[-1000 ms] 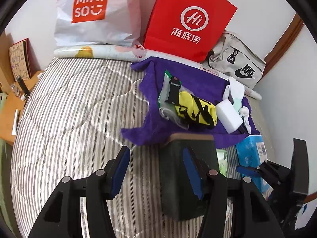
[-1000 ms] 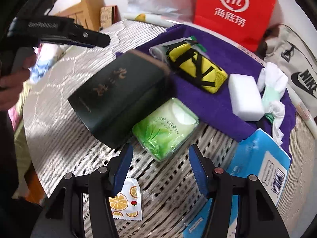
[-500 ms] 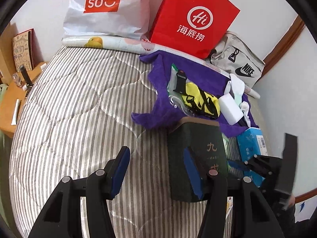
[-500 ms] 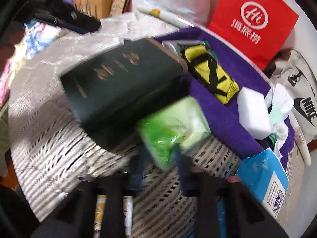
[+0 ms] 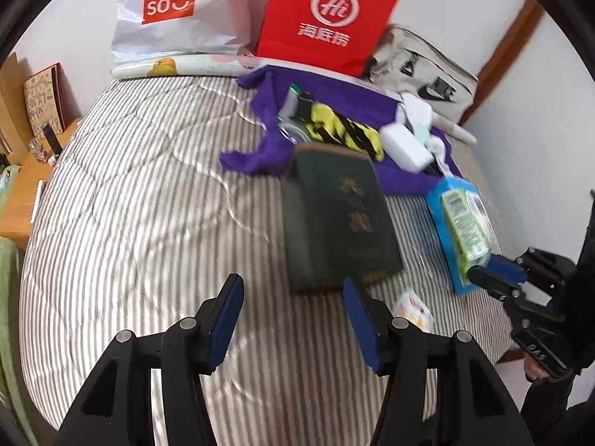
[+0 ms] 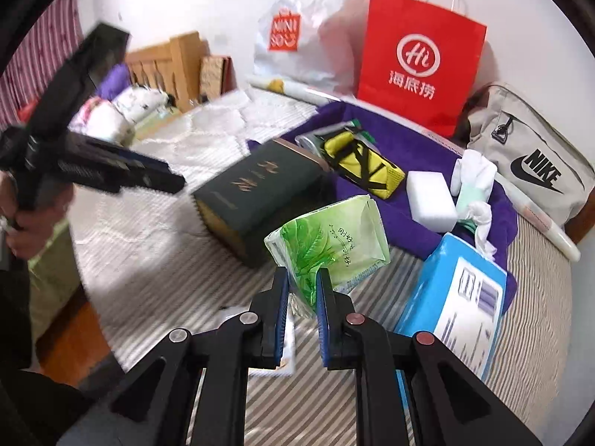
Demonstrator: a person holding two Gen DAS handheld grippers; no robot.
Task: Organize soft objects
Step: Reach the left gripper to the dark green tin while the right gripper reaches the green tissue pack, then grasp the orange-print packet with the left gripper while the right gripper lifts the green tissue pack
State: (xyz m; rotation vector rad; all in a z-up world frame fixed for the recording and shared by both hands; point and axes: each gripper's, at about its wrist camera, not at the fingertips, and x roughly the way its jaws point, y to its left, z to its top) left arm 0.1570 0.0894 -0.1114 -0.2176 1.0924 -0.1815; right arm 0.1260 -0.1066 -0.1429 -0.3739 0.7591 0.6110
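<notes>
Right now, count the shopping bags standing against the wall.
2. The white bag stands at the head of the bed; the red bag stands right beside it, behind the purple cloth. Others may be out of view.

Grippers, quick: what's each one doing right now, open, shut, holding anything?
Left gripper: open, nothing between its jaws.
Right gripper: jaws have just been closing; shut on the green tissue pack, lifted off the bed.

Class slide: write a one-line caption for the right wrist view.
Right gripper shut on a green tissue pack, lifted above the striped mattress beside a dark green book.
</notes>
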